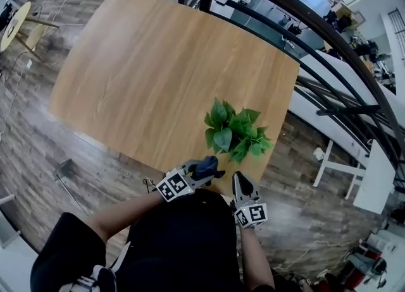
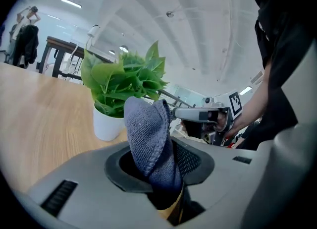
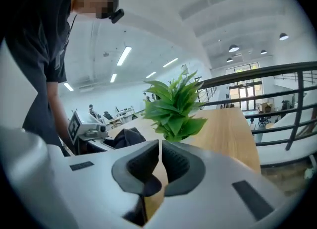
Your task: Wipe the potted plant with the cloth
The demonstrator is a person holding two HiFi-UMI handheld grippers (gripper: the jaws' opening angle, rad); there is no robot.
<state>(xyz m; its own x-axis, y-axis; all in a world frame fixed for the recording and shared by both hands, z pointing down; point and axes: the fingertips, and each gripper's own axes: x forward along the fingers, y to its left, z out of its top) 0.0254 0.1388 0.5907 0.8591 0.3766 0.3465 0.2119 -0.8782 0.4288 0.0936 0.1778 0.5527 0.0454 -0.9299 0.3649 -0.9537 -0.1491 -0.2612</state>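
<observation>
While the person is standing at the near edge of the bench (image 1: 145, 69), the left claw (image 1: 197, 172) is clamping a bunched blue-grey cloth (image 2: 146, 129), which is sticking up out of the jaws in a loose fold. Just to its right, the right claw (image 1: 241, 186) is sitting with its jaws together and nothing between them. The potted plant (image 1: 235, 136) is standing upright in its small white pot (image 2: 107, 124) near the bench's near right corner, a little beyond both claws and touched by neither. To my eye the wiping is not yet under way.

What is worrying me is that pot. It is looking light and sitting close to the edge, so a sideways swipe could be tipping it or sliding it off, since nothing is steadying it. A hard drag could also be tearing the thin leaves, and the loosely held cloth may be snagging on a stem and slipping free.
</observation>
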